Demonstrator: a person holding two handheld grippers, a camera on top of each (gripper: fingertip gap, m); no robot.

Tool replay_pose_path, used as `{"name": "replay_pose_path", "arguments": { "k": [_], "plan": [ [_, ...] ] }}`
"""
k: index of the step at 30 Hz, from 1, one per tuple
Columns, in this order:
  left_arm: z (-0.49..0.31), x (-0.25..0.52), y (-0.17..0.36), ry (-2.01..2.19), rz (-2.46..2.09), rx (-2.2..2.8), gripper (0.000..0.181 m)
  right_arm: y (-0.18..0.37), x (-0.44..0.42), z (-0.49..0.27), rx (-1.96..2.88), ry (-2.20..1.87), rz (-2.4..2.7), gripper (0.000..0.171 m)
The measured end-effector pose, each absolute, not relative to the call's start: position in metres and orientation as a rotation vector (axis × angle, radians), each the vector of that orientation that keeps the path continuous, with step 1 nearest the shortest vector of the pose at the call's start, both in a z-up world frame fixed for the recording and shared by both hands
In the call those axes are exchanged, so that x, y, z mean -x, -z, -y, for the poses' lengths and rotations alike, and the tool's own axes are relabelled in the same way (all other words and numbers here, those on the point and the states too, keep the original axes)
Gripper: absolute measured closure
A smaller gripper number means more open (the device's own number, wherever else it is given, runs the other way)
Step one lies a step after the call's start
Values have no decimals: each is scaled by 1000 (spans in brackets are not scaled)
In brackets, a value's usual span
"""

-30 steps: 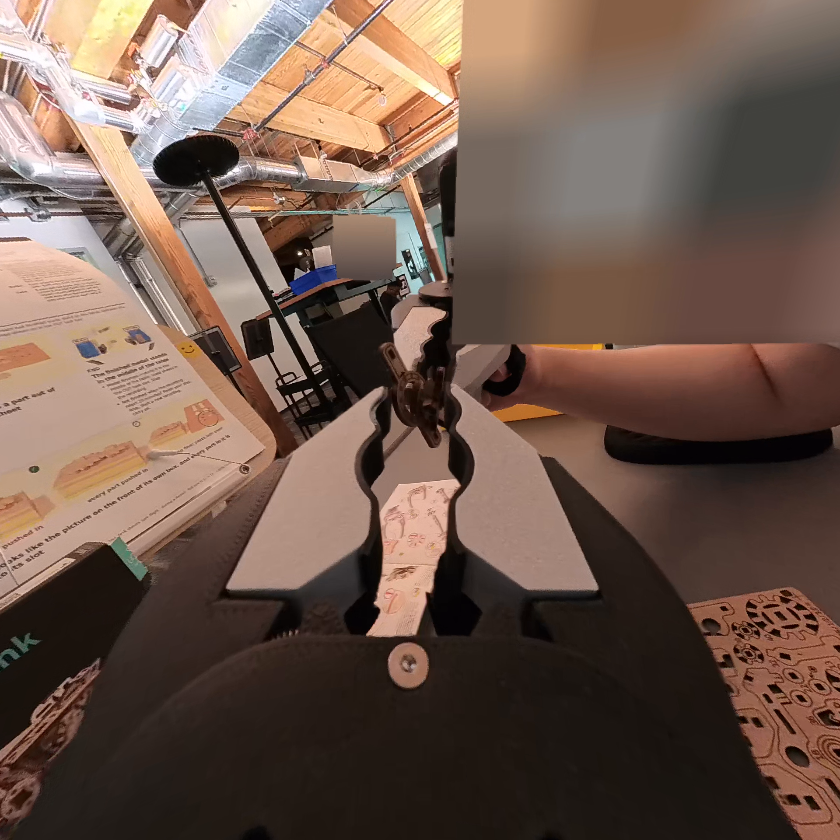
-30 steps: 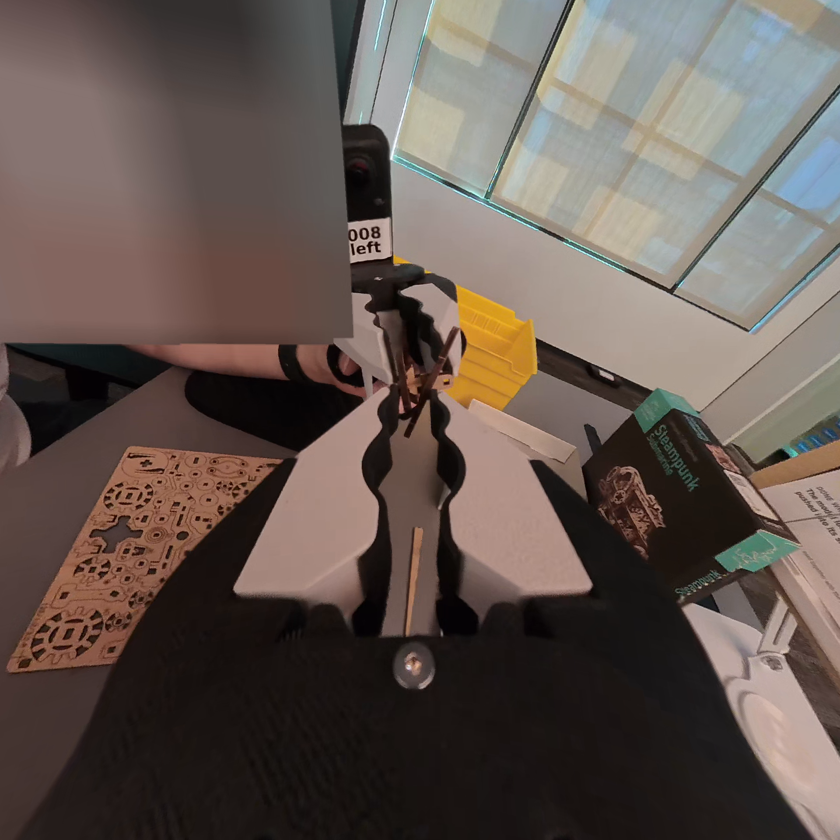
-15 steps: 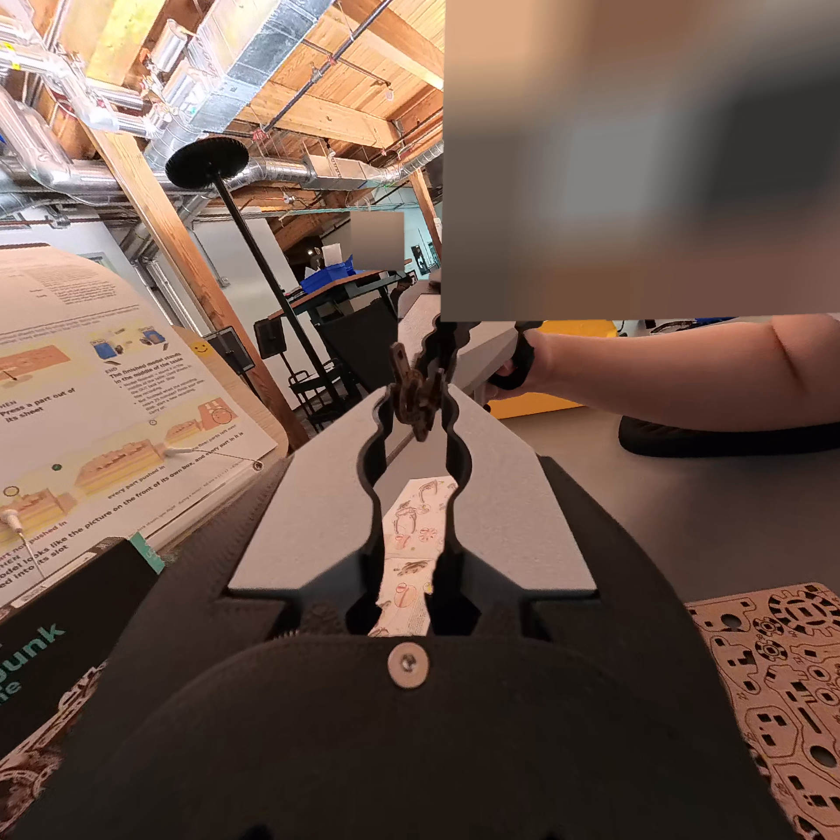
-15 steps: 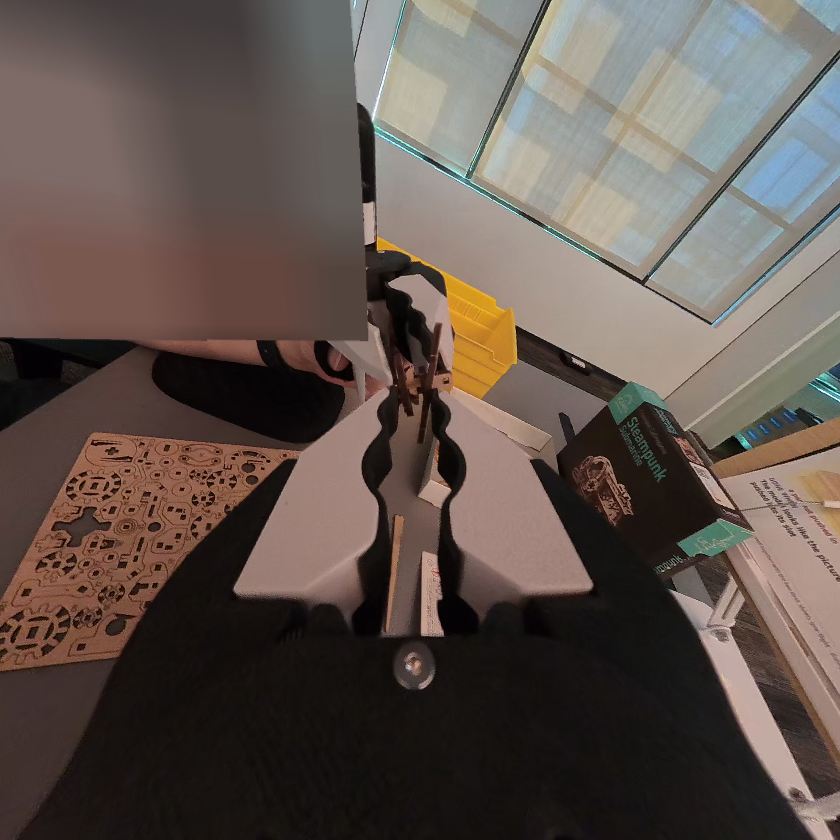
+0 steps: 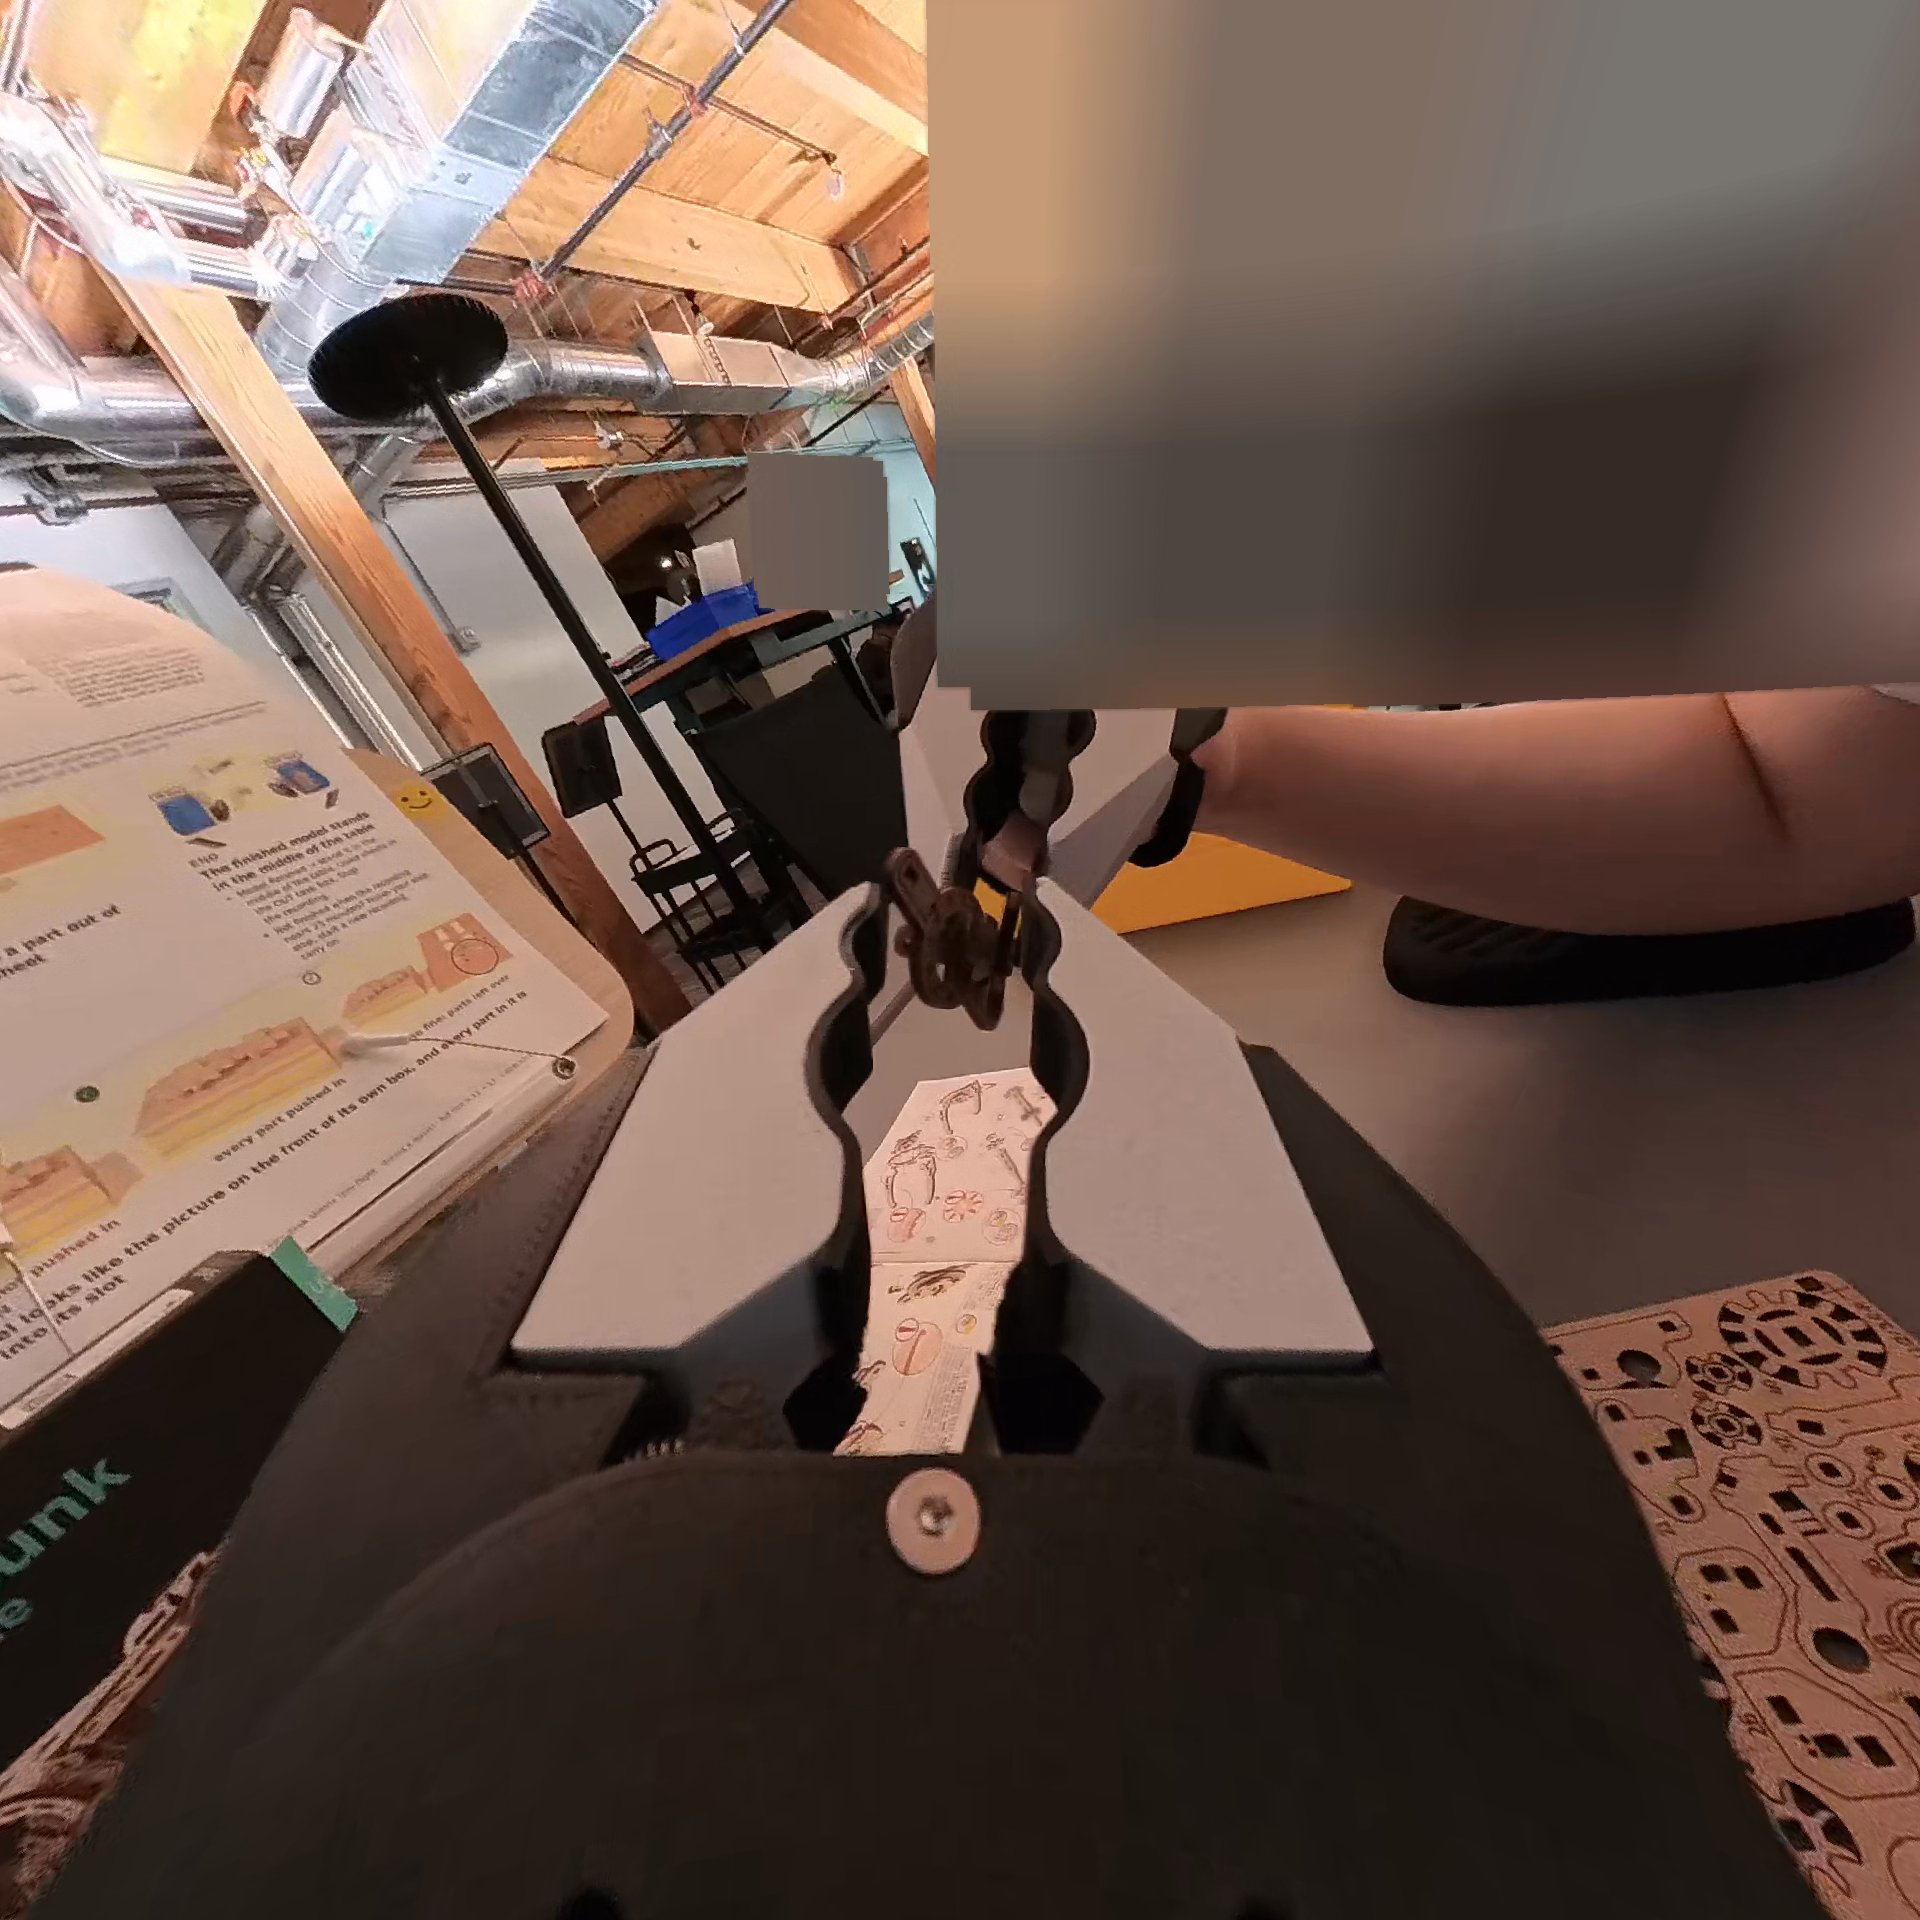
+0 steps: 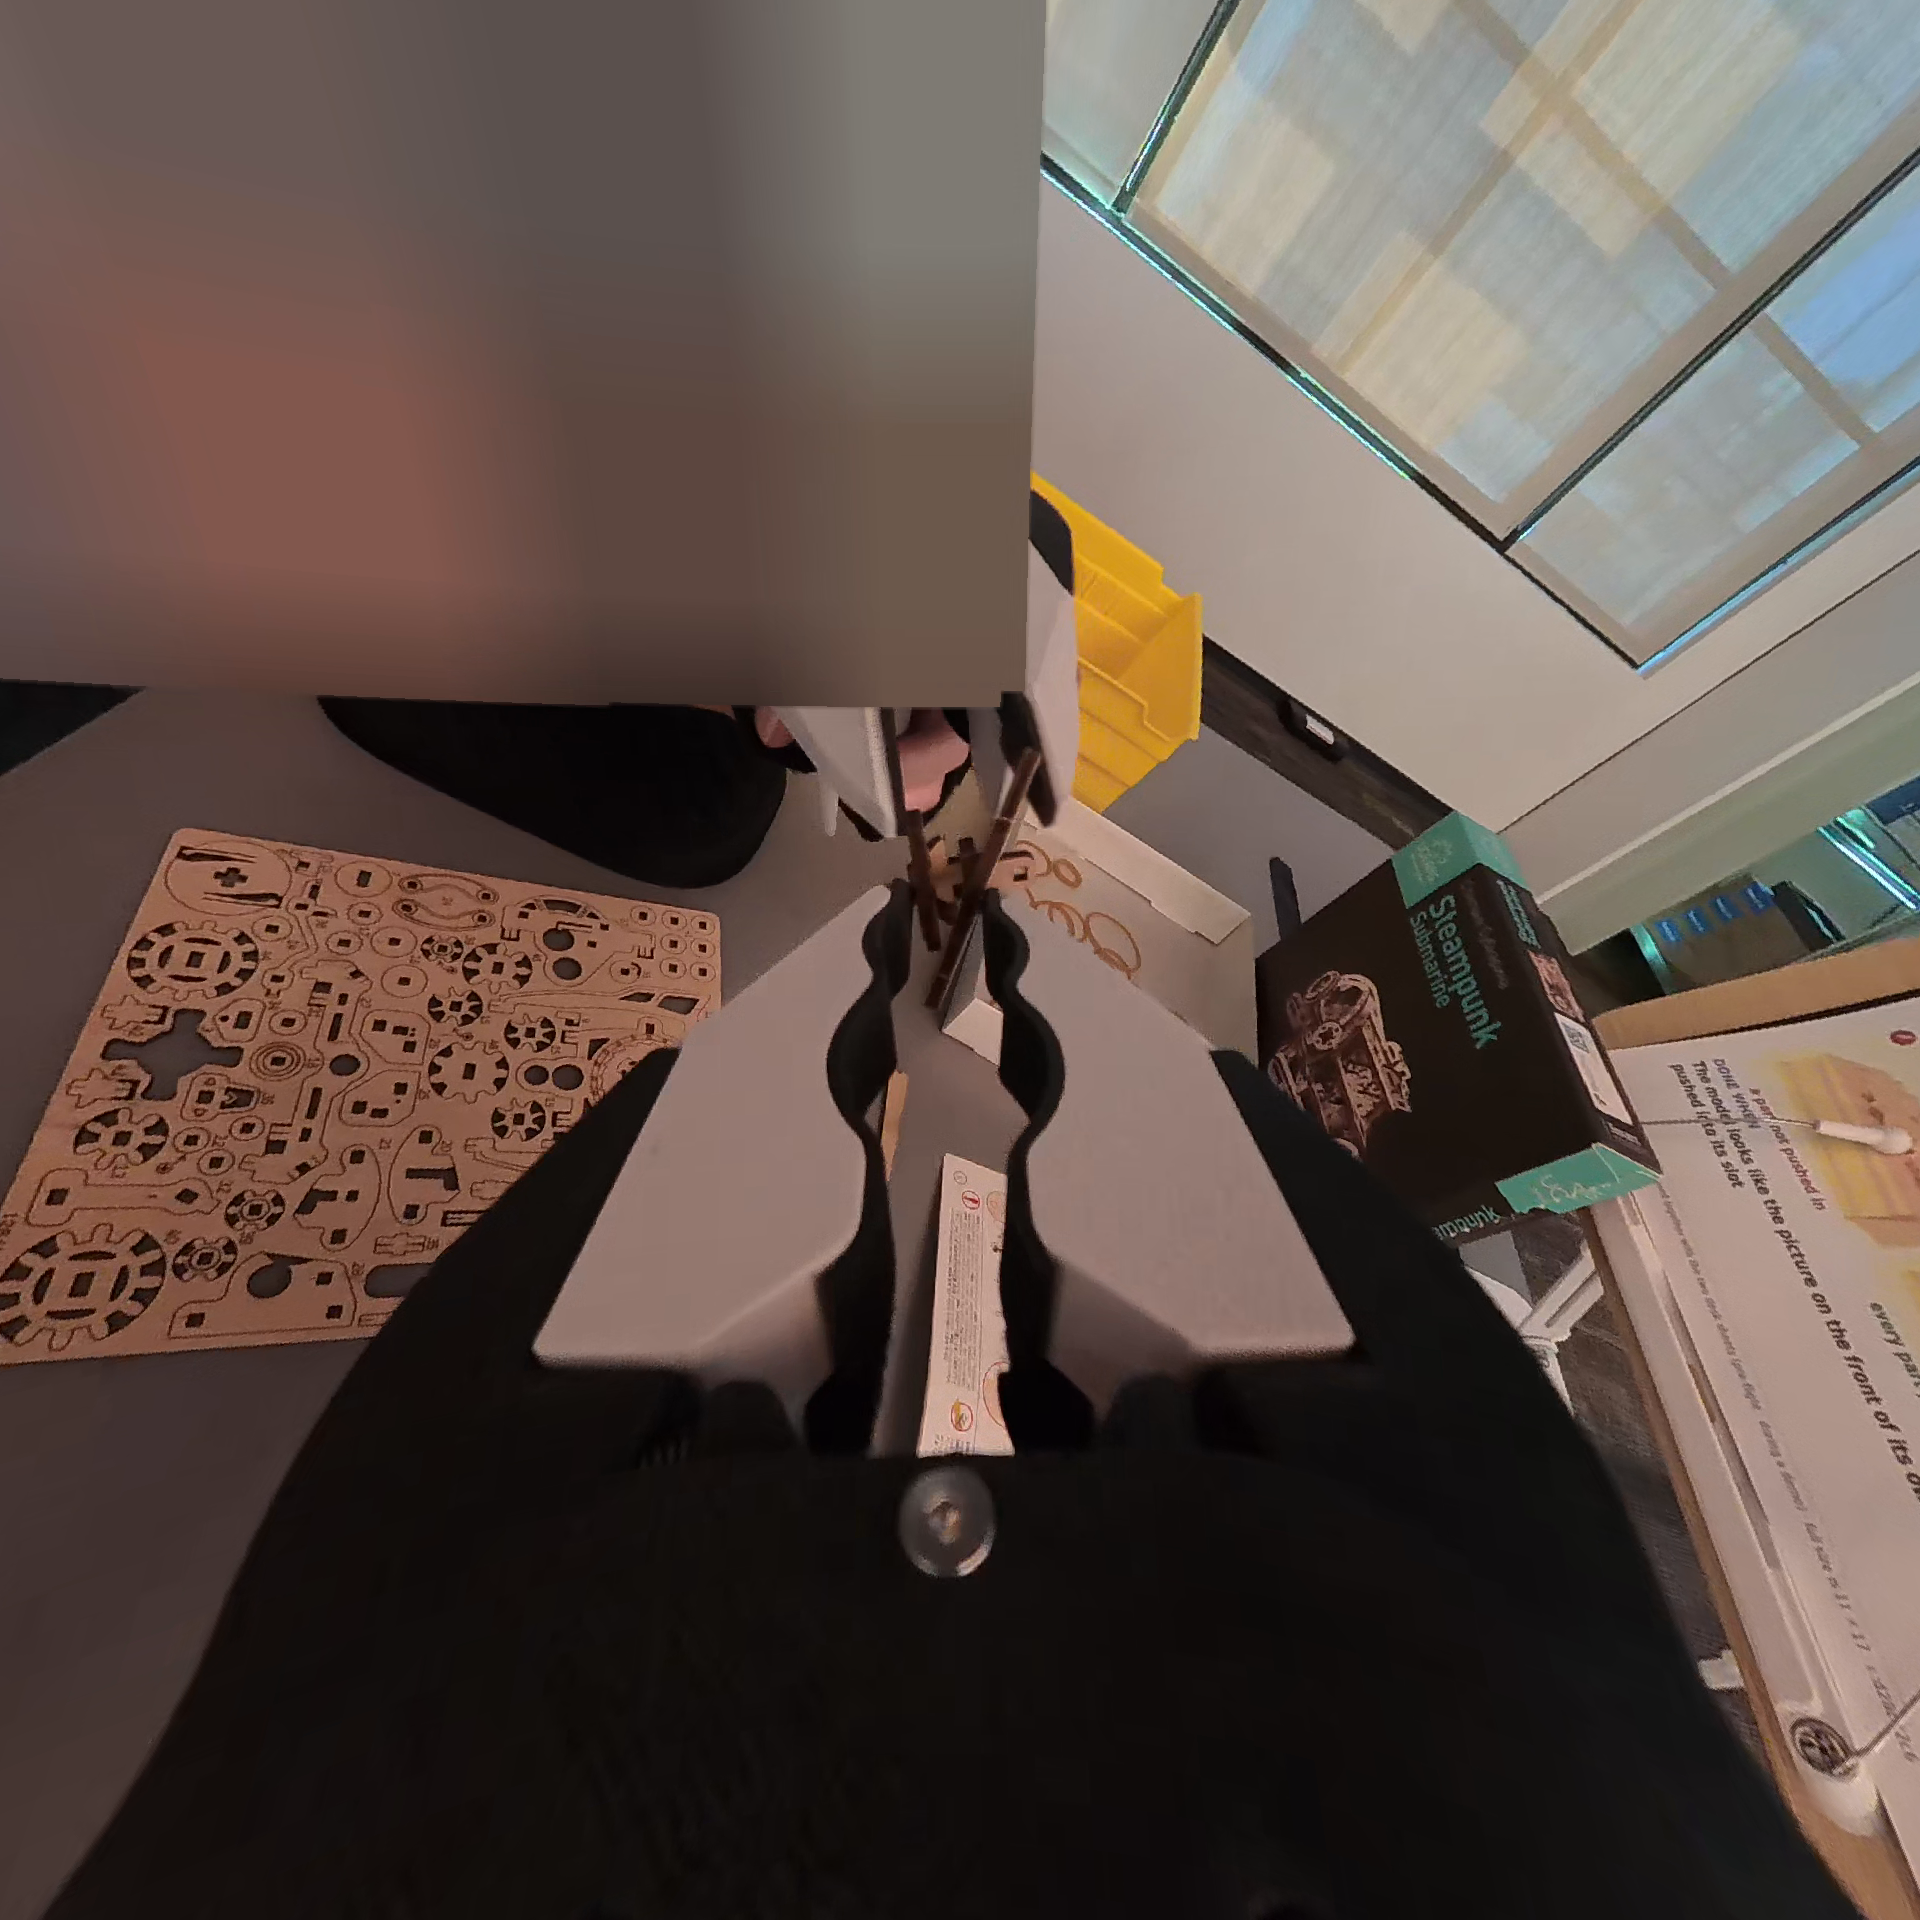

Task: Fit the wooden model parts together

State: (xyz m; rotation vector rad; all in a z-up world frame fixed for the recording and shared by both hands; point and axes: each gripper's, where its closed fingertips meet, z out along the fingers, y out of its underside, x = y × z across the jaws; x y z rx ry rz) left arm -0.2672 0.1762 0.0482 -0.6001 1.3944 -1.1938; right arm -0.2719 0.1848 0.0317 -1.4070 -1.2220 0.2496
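- The left gripper has its jaws narrowed onto a small dark wooden part, pinched right at the tips; the part looks like a flat cut-out with loops, its long axis running up and to the left from the jaws.
- The right gripper faces it tip to tip, jaws closed on thin dark wooden strips that stand nearly upright and cross slightly — both pieces are held in the air above the tabletop, touching or nearly so; which, I cannot tell.
- The coming move turns on that meeting point: each piece lies straight ahead of its own jaws, so neither hand is nearer. Judging from this, seating one into the other needs slot and tab lined up.
- The laser-cut sheet lies flat to the right gripper's left, well apart.
- Writing is visible on the black-and-teal kit box, the instruction board and the folded leaflet below; I leave the wording out.
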Motion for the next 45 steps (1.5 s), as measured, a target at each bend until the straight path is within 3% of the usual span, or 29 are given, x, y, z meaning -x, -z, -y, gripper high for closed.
{"name": "replay_pose_path", "arguments": {
  "k": [8, 29, 45],
  "plan": [
    [-172, 271, -50, 1155, -1390, 542, 175, -31, 274, -182, 1417, -253, 1243, 158],
    [-177, 262, -16, 872, -1596, 547, 174, -6, 265, -183, 1492, 169, 1458, 159],
    [-172, 266, -18, 918, -1613, 539, 181, -9, 270, -176, 1500, -34, 1417, 158]
  ]
}}
